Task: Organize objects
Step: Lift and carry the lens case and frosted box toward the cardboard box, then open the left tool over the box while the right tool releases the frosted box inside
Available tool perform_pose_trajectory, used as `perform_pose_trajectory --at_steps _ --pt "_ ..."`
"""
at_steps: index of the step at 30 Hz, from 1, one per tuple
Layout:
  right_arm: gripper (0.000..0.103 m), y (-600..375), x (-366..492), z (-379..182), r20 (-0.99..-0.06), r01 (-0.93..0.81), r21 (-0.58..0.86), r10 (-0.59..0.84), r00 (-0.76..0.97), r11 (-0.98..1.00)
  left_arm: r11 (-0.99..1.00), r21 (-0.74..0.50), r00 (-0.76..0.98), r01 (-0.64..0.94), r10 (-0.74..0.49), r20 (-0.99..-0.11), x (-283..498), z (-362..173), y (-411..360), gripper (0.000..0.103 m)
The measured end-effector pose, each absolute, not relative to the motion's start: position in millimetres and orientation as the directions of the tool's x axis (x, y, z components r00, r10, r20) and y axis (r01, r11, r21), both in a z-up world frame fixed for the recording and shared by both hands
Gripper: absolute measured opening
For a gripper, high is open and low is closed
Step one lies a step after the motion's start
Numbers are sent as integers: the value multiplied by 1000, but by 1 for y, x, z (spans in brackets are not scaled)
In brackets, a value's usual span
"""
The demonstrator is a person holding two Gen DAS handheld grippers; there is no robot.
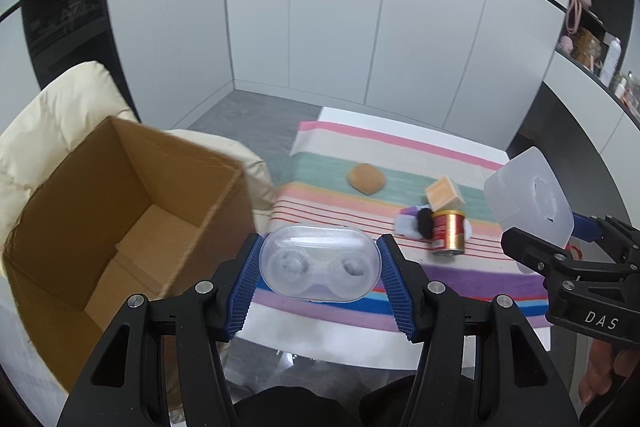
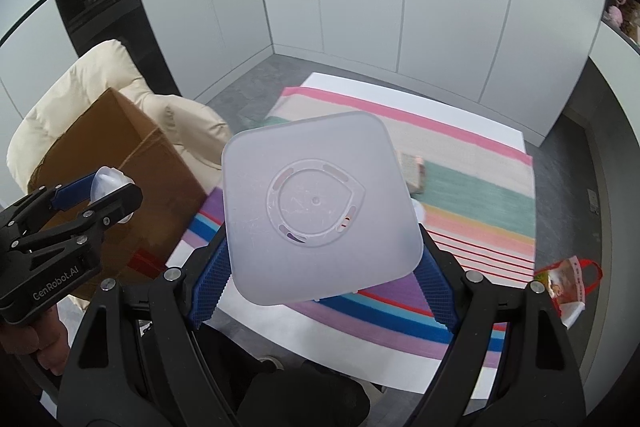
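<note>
My left gripper [image 1: 319,263] is shut on a clear oval plastic case [image 1: 319,263] with two round wells, held in the air beside the open cardboard box [image 1: 100,227]. In the right wrist view my right gripper [image 2: 324,259] is shut on a frosted square plastic container [image 2: 320,207], bottom facing the camera, above the striped cloth [image 2: 480,203]. That container [image 1: 528,203] and the right gripper [image 1: 560,255] also show at the right of the left wrist view. The left gripper [image 2: 100,199] and its clear case [image 2: 108,183] appear at the left of the right wrist view, in front of the box [image 2: 120,187].
On the striped cloth [image 1: 360,155] lie a brown bun [image 1: 366,178], a tan block [image 1: 443,193], a red and gold can [image 1: 449,230] and small dark and purple items [image 1: 416,221]. A cream cushion [image 1: 48,119] sits behind the box. A snack bag [image 2: 568,283] hangs off the table's right edge.
</note>
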State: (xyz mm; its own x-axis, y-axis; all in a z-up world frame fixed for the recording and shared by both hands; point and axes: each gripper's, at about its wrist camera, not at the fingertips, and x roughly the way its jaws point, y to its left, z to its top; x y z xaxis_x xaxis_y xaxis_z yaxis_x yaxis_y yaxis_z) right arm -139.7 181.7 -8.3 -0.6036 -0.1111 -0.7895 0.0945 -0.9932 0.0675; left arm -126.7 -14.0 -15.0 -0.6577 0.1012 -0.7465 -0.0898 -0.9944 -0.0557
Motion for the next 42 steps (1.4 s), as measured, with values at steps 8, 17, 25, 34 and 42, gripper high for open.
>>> perform_pose_trajectory --at_steps 8,17,25,34,42 --pt "85 137 -147 -7 -781 168 56 -148 -606 -984 -999 -50 -674 -19 50 -737 -124 -13 -55 59" --pt "85 86 -152 -5 -778 252 50 -196 -597 -966 -997 -34 -672 71 -22 -740 -115 -15 -102 59" --pt "85 45 -154 -2 -771 322 50 -241 -589 -945 -990 -41 -660 134 -58 -749 -108 -19 -141 59" --pt "85 5 -157 -4 -777 364 75 -283 -562 -928 -981 -22 -652 193 -111 -750 -103 -30 -174 59" --pt "85 -24 -157 -6 -776 405 45 -287 -561 -913 -970 17 -681 243 -183 -709 -85 -20 -187 103"
